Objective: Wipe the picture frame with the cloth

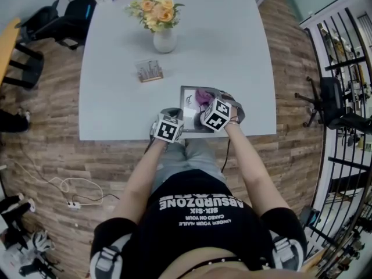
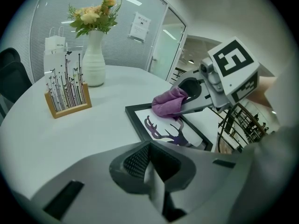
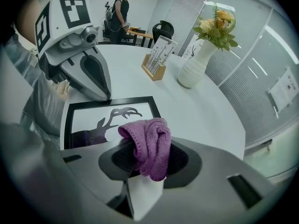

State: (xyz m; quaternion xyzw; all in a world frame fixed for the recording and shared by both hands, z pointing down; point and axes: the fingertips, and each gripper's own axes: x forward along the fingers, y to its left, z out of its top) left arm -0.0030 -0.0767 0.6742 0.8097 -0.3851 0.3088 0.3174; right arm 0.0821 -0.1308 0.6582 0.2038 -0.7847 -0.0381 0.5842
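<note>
The picture frame (image 1: 188,106) lies flat on the white table (image 1: 116,97), close to its front edge and right of the middle, showing a dark antlered silhouette on white. The right gripper (image 1: 208,104) is clamped on a bunched purple cloth (image 3: 148,146) – the wad bulges out between its jaws – and holds it over the frame's glass; whether cloth and glass touch I cannot tell. The left gripper (image 2: 152,167) has its jaws pressed together with nothing between them, its tip at the frame's left side near the table's front edge. Toward the far edge stands a white vase of flowers (image 1: 164,38), with a small wooden card stand (image 1: 150,71) between vase and frame.
</note>
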